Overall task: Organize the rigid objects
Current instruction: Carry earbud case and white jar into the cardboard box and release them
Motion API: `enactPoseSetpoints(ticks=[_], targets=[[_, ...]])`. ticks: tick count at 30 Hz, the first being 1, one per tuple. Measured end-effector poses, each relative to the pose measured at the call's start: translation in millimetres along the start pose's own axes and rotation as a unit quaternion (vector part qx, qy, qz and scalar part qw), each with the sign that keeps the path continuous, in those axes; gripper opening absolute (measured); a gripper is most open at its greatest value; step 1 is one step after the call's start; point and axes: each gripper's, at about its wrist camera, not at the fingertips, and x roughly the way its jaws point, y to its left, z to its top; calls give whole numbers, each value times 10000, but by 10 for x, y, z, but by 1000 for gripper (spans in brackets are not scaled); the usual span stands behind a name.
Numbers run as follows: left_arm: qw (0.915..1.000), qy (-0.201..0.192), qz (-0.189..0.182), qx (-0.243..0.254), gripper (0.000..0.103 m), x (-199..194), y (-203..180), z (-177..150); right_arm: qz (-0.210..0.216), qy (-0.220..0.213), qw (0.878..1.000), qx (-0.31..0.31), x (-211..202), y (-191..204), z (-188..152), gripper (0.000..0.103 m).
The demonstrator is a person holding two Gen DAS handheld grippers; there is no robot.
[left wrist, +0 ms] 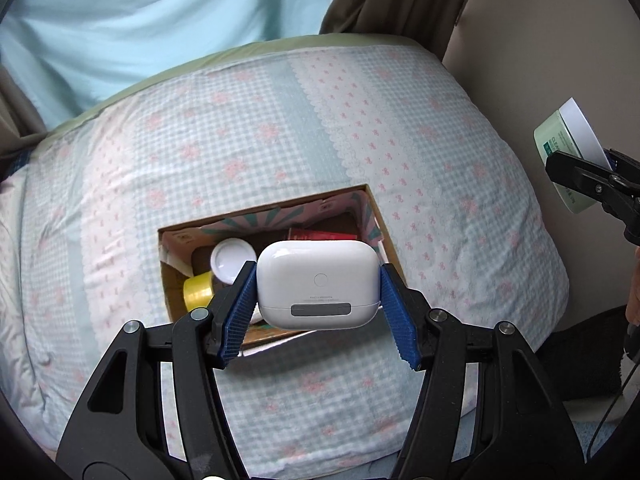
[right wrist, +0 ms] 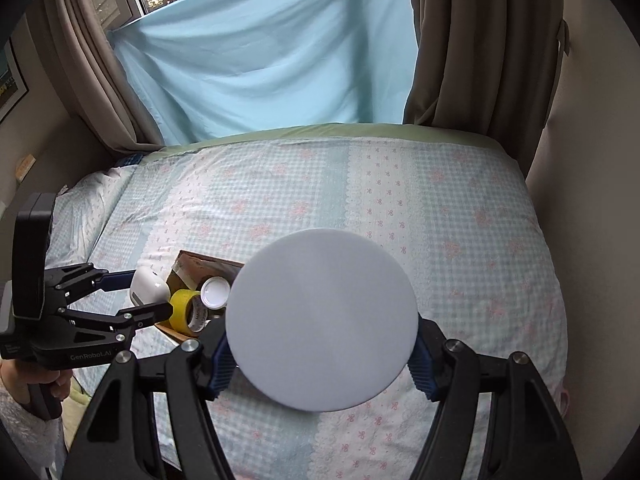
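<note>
The left gripper holds a white earbud case by its two short ends, blue pads pressed on, above the open cardboard box on the quilted bed. The case looks light, stiff and glossy (so likely slippery), and the end-to-end hold suits it. The right gripper clamps a round jar with a white lid across its width, off to the box's right. The jar seems heavier, rigid and smooth-walled; a grip low on the body would probably be steadier. Yellow tape and a white cap already lie inside the box.
</note>
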Motion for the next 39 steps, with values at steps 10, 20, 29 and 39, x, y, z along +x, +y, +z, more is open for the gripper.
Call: enactPoseSetpoints(ticks=[10, 20, 29, 39], targets=[[9990, 372, -68, 229, 57, 407, 792, -76, -193, 614, 9965, 524, 655, 681, -25, 66], [9977, 664, -27, 123, 57, 909, 1002, 298, -93, 1484, 9881, 384, 1574, 856, -145, 66], [9914, 1269, -169, 283, 57, 1689, 911, 447, -46, 2110, 9775, -46, 2255, 846, -262, 66], [9812, 1878, -319, 300, 65, 2250, 794, 404, 85, 2747, 9591, -682, 2656, 917, -536, 66]])
